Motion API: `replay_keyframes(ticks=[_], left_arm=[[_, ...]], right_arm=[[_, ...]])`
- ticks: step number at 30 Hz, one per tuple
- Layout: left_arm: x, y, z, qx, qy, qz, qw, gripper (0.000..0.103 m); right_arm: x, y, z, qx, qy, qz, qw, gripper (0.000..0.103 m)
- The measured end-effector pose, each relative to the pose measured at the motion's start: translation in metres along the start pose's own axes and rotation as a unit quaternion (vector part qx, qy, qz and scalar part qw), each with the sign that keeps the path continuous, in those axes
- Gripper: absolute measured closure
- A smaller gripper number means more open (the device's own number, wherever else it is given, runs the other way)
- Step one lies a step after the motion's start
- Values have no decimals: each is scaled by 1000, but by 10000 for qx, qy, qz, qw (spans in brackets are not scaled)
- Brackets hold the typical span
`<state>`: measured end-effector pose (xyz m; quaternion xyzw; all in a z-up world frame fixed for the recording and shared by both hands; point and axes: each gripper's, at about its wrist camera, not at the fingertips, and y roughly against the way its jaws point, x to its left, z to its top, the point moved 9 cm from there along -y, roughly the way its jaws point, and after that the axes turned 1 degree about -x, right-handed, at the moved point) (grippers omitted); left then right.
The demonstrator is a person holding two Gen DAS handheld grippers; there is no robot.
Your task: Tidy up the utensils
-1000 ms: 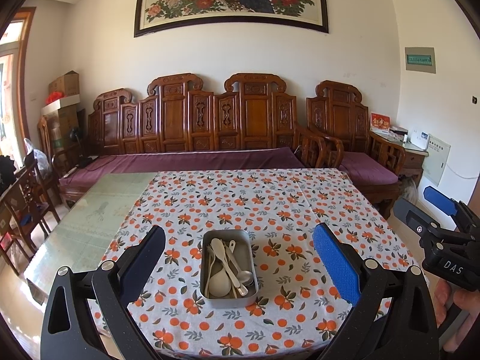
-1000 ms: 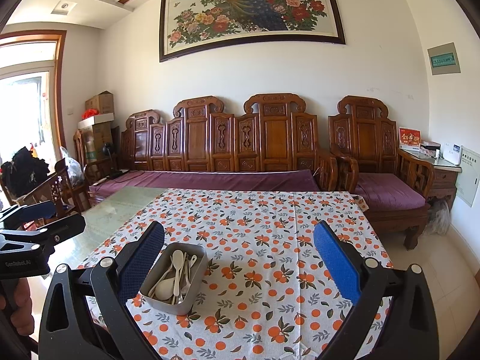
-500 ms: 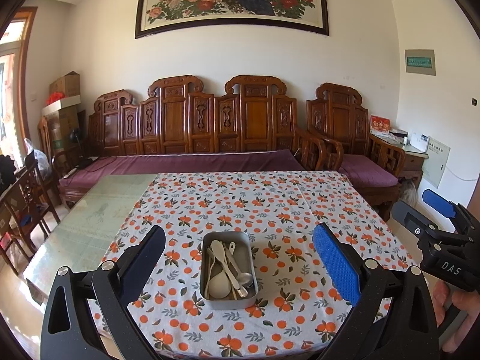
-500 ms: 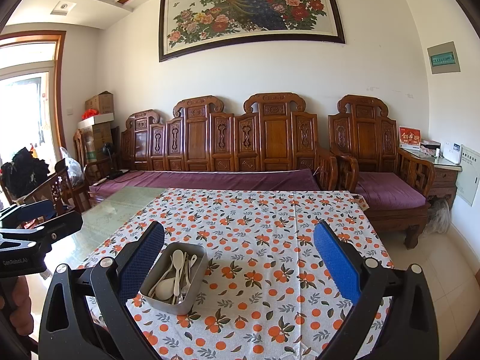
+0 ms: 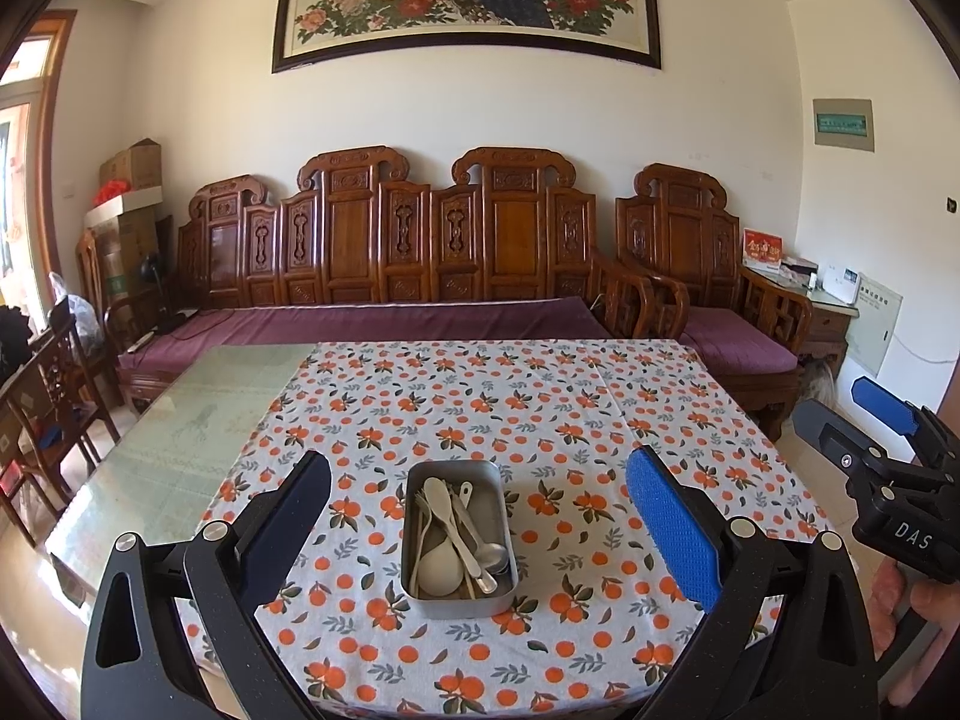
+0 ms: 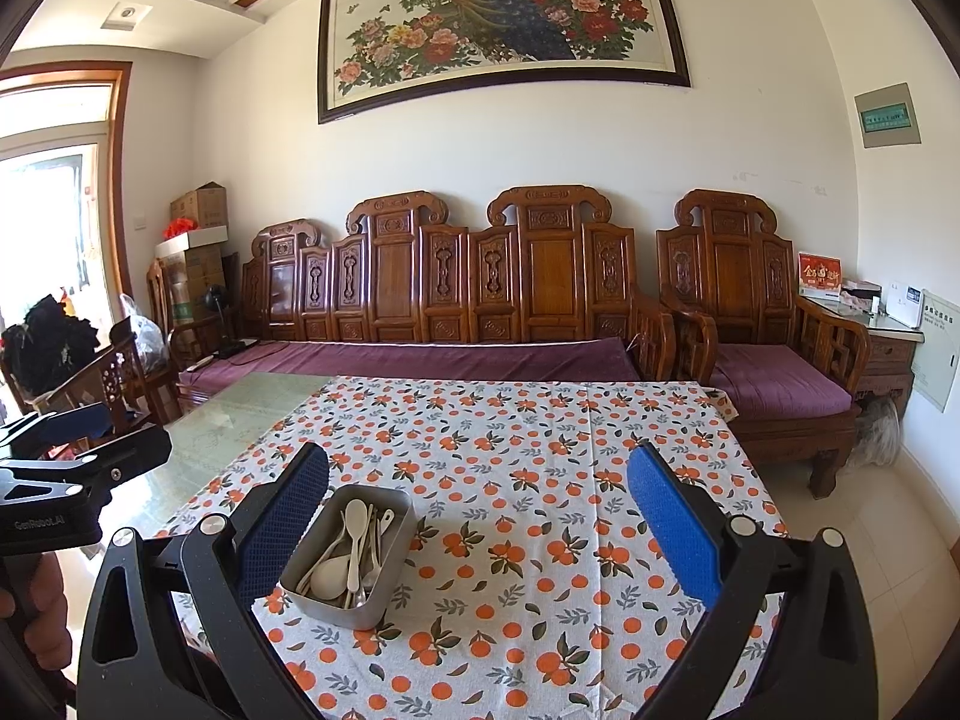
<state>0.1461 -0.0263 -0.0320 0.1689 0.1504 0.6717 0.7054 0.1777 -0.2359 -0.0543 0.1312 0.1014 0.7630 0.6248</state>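
Nothing on the desk (image 5: 198, 438) had shifted since the earlier frames; only the view from the left tool (image 5: 477, 519) had drifted very slightly, and the right tool (image 6: 477, 519) had held its place.

Item — metal tin (image 5: 459, 537), rectangular, shallow, resting on the orange-patterned cloth (image 5: 540, 396) near the front edge of the desk. Seen from the right wrist it lay low and to the left (image 6: 348, 552), just beside that tool's left finger but apart from it.

Contents — a loose heap of utensils: one large pale spoon (image 5: 441, 567) with its bowl at the near end, a second pale spoon (image 5: 435, 489) pointing away, a pale fork (image 5: 423, 510) along the left wall, and at least one metal spoon (image 5: 493, 555) toward the right. Handles crossed; an exact count could not be made.

Tools — both released, fingers spread wide, nothing between them, both well above the cloth.

Handling, as judged: the pale pieces looked like light, stiff plastic, not fragile but smooth and liable to slip or pivot if pinched near the bowl. The metal spoon was probably heavier and slicker. Best hold — across a handle at mid-length, on whichever piece lay uppermost, to avoid dragging its neighbours. The tin seemed light enough to slide on the cloth, so steadying its rim with the other tool would be prudent.
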Motion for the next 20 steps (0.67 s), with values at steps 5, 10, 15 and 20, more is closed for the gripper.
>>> replay_keyframes(ticks=[5,10,15,20], left_arm=[[0,0,0,-1,-2,-5,10000,8],[1,0,0,-5,11,1,10000,8],[1,0,0,0,7,4,10000,8],[2,0,0,-1,7,-4,10000,8]], right_arm=[[0,0,1,-6,-7,6,10000,3],[0,0,0,-4,-11,5,10000,3],[-1,0,0,-1,-16,5,10000,3],[-1,0,0,-3,-12,4,10000,3]])
